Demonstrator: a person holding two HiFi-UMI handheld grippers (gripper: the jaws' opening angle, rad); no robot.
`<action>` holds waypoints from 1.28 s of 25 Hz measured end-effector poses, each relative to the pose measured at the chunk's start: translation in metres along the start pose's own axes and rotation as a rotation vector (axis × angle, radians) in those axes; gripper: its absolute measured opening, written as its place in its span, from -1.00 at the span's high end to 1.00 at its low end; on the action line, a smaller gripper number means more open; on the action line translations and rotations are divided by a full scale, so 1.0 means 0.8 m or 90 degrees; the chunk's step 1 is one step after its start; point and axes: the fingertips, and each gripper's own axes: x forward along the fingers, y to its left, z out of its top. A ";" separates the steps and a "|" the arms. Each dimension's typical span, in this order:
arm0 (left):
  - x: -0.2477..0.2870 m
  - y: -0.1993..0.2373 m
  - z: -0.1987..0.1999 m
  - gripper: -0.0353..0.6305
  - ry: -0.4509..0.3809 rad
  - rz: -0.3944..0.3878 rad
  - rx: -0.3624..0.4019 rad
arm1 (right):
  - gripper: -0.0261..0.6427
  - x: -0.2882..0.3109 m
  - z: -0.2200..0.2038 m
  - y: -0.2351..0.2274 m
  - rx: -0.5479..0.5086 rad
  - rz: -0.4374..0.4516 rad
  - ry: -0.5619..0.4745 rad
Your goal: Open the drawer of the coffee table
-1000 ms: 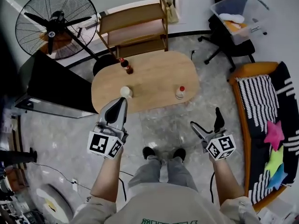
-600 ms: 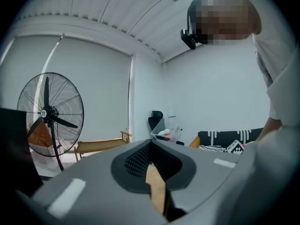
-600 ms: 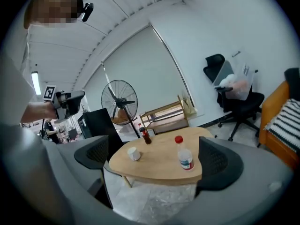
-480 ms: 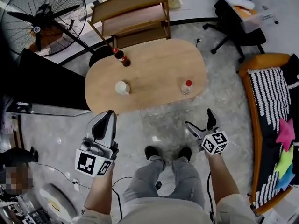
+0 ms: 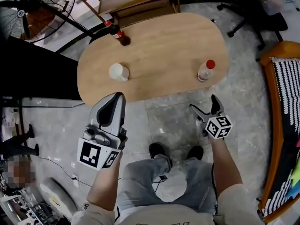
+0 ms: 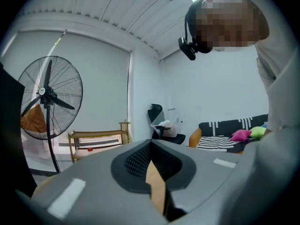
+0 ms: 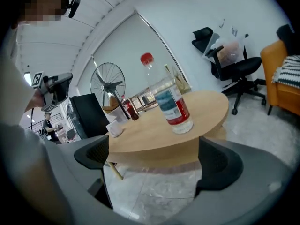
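Coffee table (image 5: 159,55) long axis left-right; left gripper (image 5: 117,97) fingers (image 5: 111,110) closed, right gripper (image 5: 204,104) fingers (image 5: 215,105) apart.

Grey trousers (image 5: 140,184), black shoes (image 5: 157,150), beige short sleeves (image 5: 91,213).

The coffee table (image 5: 159,46) is light brown. The bottle (image 5: 205,71) near its right edge is clear with a red cap. The cup (image 5: 118,71) is white. The sofa (image 5: 287,92) has black and white stripes.
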 end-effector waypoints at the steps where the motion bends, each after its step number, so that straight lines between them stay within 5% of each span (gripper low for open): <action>1: 0.006 -0.002 -0.017 0.90 -0.002 -0.002 -0.001 | -0.83 0.012 -0.013 -0.008 0.007 -0.001 -0.001; 10: 0.076 -0.026 -0.170 0.90 -0.008 -0.025 -0.016 | -0.83 0.104 -0.120 -0.063 0.080 0.024 -0.013; 17: 0.108 -0.027 -0.263 0.90 0.006 -0.015 -0.053 | -0.83 0.150 -0.142 -0.082 0.105 0.070 -0.049; 23: 0.113 -0.021 -0.275 0.89 0.005 -0.019 -0.036 | -0.80 0.176 -0.130 -0.073 0.123 0.127 -0.086; 32: 0.102 -0.018 -0.277 0.89 0.003 -0.023 -0.020 | -0.42 0.181 -0.127 -0.068 0.166 0.170 -0.137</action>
